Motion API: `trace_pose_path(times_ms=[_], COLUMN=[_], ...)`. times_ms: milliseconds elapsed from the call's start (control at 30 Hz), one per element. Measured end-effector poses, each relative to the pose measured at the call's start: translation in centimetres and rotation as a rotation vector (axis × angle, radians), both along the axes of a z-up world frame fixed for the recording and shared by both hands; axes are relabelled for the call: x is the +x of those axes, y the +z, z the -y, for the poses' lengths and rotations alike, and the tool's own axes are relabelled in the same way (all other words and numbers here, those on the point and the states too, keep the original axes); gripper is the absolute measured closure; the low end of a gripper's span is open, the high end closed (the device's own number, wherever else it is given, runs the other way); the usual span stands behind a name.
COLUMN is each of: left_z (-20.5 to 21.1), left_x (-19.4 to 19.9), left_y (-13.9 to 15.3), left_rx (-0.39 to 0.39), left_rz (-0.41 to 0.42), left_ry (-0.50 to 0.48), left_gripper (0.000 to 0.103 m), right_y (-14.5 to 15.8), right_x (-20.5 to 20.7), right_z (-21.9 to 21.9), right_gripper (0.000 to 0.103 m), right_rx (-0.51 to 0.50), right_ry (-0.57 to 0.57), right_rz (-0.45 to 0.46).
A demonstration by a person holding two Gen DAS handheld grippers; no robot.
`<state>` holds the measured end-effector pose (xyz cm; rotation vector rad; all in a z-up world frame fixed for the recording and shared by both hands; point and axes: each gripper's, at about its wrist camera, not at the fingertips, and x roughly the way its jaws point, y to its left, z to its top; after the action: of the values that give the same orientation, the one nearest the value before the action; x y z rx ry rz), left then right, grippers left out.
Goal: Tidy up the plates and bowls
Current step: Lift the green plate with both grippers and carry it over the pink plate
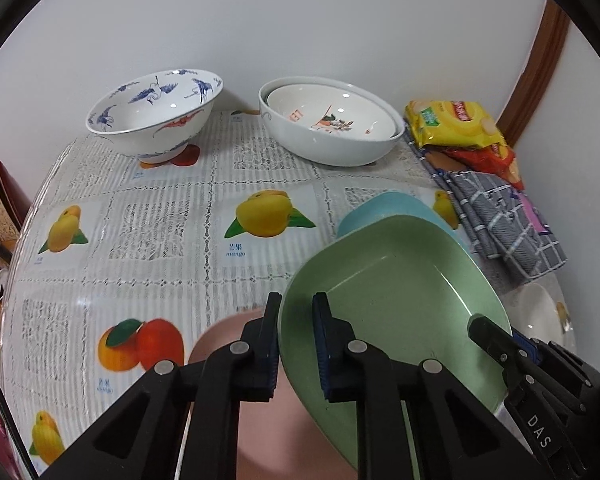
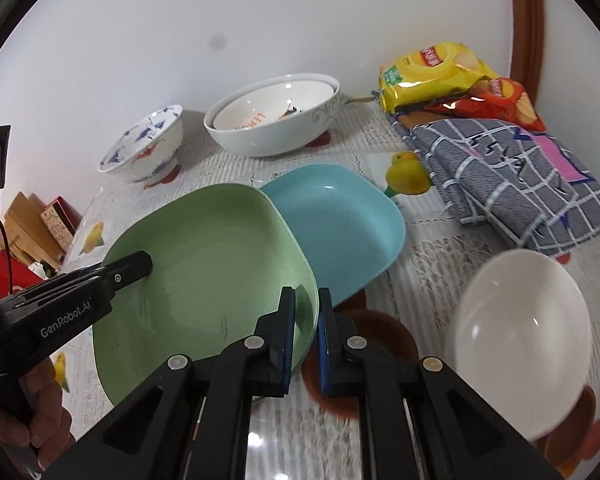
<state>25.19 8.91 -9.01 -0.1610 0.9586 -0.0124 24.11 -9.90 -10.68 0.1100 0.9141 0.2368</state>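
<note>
Square green plastic plate (image 2: 204, 280) is pinched at opposite rims by left tool (image 1: 296, 344) and right tool (image 2: 306, 340), seemingly raised for stacking onto blue plate (image 2: 340, 224).

Green plate (image 2: 204, 264), blue plate (image 2: 340, 224), fruit-print cloth (image 1: 160, 232).

The right gripper (image 1: 496, 344) bears "DAS" in white on its black body. The left gripper (image 2: 140, 266) carries "GenRobot.AI" along its side. On the tablecloth (image 1: 160, 216), "mango" is printed under the yellow fruit picture. The inner bowl (image 2: 272, 110), nested in the large white bowl (image 2: 268, 136), shows orange letters reading "LEMON", seen upside down.
</note>
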Motion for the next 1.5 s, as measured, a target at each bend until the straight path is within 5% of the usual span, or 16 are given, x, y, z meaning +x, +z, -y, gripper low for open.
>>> trace_pose_path(times_ms=[733,1500], left_z=[1.5,1.2], left_x=[-8.9,-10.5], left_y=[6.0,4.8], left_rx=[0.015,-0.016], left_rz=[0.103,0.090], left_ry=[-0.041,-0.058], left_gripper=[0.088,0.088], right_y=[5.5,4.9], right_x=[-10.4,-13.2], right_z=[1.8,1.9], right_gripper=[0.093,0.093], right_rx=[0.051,0.042], right_ry=[-0.069,-0.106], right_rz=[0.088,0.085])
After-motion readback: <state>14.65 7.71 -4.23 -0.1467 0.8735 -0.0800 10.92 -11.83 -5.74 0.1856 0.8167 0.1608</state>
